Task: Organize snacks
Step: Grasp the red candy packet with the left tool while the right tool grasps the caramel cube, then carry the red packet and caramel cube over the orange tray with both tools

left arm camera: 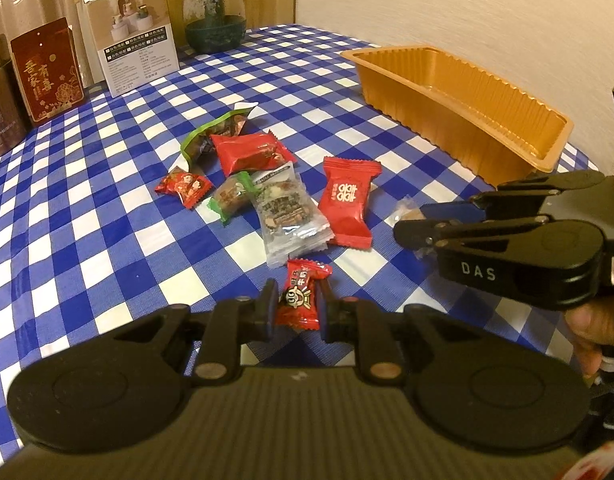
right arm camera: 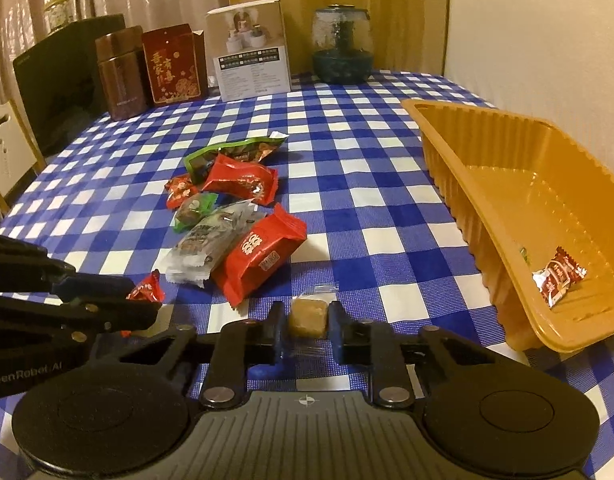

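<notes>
Several wrapped snacks lie in a pile (left arm camera: 251,176) on the blue checked tablecloth; the pile also shows in the right wrist view (right arm camera: 231,216). My left gripper (left arm camera: 297,304) is shut on a small red candy (left arm camera: 301,298) near the table surface. My right gripper (right arm camera: 307,320) is shut on a tan candy in clear wrap (right arm camera: 308,314); it shows from the side in the left wrist view (left arm camera: 411,226). The orange plastic tray (right arm camera: 487,208) stands to the right and holds a small red-and-white candy (right arm camera: 559,276).
At the table's back stand a brown tin (right arm camera: 121,72), a red box (right arm camera: 175,66), a white carton (right arm camera: 251,54) and a glass jar (right arm camera: 341,46). A wall runs along the right. A dark screen (right arm camera: 63,76) and a chair (right arm camera: 7,148) are at the left.
</notes>
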`<control>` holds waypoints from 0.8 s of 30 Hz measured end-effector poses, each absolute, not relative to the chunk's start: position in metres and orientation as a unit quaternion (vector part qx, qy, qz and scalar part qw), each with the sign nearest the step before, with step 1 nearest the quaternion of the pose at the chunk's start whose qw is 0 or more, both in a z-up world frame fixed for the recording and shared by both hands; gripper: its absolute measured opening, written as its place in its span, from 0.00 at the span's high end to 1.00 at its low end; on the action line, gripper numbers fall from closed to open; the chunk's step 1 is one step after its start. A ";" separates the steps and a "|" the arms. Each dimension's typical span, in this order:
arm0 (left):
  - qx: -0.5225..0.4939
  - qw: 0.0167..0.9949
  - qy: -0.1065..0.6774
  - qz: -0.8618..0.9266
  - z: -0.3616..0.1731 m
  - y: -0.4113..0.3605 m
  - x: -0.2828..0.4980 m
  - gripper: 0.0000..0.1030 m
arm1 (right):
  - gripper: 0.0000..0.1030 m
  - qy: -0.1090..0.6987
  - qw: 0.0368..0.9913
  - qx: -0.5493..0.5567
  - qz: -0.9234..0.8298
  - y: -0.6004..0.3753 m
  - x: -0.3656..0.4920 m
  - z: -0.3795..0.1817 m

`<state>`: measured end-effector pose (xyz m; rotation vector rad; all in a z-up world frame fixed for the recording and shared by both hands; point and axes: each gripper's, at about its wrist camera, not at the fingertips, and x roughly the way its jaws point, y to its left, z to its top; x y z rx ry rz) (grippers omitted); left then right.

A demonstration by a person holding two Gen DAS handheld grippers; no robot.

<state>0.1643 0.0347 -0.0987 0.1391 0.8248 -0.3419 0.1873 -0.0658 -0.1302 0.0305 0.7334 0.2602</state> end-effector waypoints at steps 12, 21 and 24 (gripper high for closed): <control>0.060 0.903 0.398 -0.151 -0.074 0.023 0.161 0.83 | 0.79 0.335 0.932 0.033 0.132 -0.083 0.171 -0.098; 0.059 0.907 0.389 -0.149 -0.045 0.000 0.156 0.83 | 0.79 0.314 0.939 0.046 0.136 -0.109 0.148 -0.066; 0.058 0.908 0.388 -0.148 -0.037 -0.008 0.154 0.83 | 0.79 0.310 0.940 0.046 0.133 -0.118 0.141 -0.059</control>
